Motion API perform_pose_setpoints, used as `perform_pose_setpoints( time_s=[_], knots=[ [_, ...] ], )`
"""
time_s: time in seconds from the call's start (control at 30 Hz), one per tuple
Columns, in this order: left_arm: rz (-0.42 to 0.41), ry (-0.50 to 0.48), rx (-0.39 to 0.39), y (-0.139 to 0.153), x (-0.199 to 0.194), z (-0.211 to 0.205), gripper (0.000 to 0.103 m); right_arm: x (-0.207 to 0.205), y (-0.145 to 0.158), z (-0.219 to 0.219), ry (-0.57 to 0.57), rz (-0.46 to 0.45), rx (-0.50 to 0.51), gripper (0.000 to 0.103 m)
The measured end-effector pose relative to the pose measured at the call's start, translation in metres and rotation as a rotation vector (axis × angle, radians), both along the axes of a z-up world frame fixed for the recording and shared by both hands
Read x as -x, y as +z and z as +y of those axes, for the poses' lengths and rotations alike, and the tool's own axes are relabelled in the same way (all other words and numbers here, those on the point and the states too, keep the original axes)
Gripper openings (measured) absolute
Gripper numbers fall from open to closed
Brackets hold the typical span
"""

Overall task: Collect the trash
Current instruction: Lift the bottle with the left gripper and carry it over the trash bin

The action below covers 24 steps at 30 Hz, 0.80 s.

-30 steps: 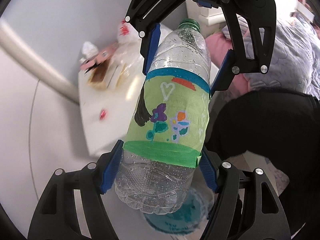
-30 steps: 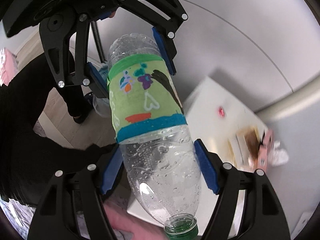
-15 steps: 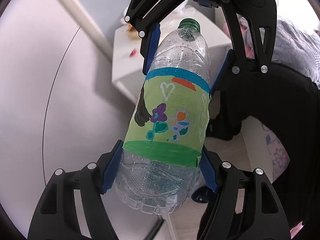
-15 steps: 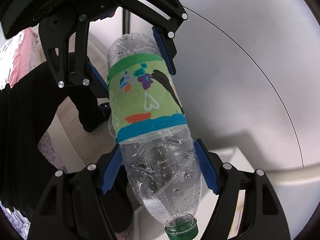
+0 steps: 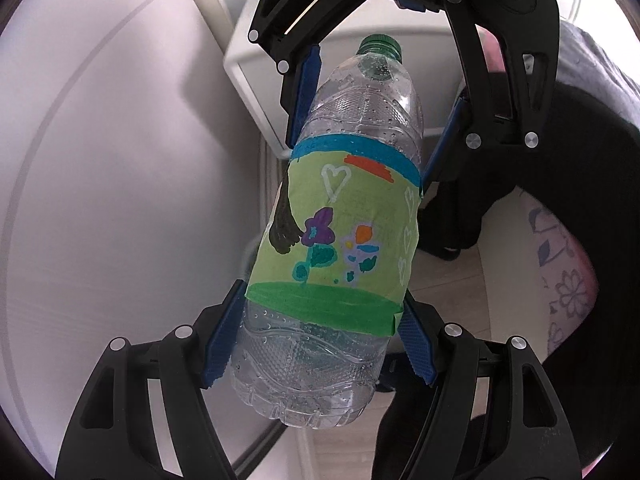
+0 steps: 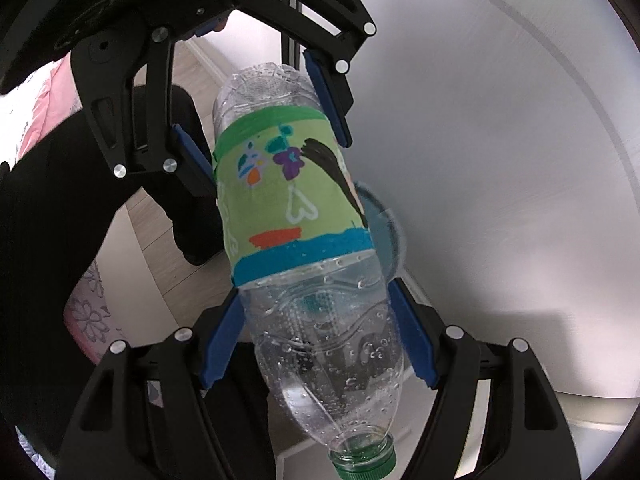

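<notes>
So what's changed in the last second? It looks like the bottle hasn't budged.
The grip is unchanged: the left claw stays clamped on the bottle near its base, the right claw near its neck. What moved is the pair together. They swung away from the white table with the wrappers, which has slid up and behind the bottle, and a teal bin now shows beyond it.

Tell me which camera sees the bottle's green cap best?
The left wrist view: the green cap shows whole at the far end of the bottle, between the right gripper's fingers. The right wrist view catches the cap at the picture's bottom edge, partly cut off, nearer than the right gripper.
</notes>
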<state>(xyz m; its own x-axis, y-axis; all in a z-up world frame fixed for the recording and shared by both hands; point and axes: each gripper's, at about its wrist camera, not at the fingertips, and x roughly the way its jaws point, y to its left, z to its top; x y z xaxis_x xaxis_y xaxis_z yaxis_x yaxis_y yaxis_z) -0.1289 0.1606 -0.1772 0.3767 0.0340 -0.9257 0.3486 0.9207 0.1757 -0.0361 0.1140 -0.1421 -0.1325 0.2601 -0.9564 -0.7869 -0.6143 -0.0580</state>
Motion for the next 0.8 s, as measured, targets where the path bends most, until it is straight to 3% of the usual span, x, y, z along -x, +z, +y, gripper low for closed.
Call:
perform_pose_setpoints(
  time_s=[0.23, 0.8],
  knots=[
    [0.017, -0.002, 0.042, -0.064, -0.010, 0.021, 0.068, -0.013, -0.065, 0.025, 0.000, 0.019, 0.085, 0.068],
    [0.079, 0.051, 0.169, -0.172, -0.031, 0.061, 0.068, -0.017, -0.161, 0.068, 0.052, -0.001, 0.200, 0.068]
  ],
)
